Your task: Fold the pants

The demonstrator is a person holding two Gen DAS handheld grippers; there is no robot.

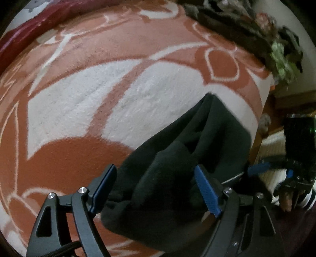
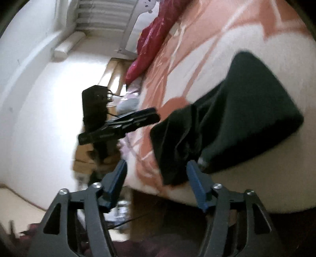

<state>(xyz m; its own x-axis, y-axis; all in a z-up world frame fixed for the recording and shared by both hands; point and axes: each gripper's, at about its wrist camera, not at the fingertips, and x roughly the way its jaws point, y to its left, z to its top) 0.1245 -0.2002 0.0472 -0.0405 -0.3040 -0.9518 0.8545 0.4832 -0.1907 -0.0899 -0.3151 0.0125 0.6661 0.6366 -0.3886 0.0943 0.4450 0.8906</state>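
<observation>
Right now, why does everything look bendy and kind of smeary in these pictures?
Left wrist view: the fisheye lens bends the blanket into a dome, and the clothes pile is smeared by motion. Right wrist view: blurrier overall; the dark pants have fuzzy edges, the wall glares white, and the left gripper looks streaky.

A bed covered by an orange-and-white patterned blanket [image 1: 83, 102] fills most of both views. Along its far edge lies a crumpled red cloth [image 2: 152, 41], and at another edge sits a dark heap of clothes [image 1: 246, 29]. Beside the bed run a bright white wall [image 2: 39, 98] and a white slatted frame [image 2: 102, 13]. Cardboard boxes [image 2: 86, 158] stand below the bed's edge.
</observation>
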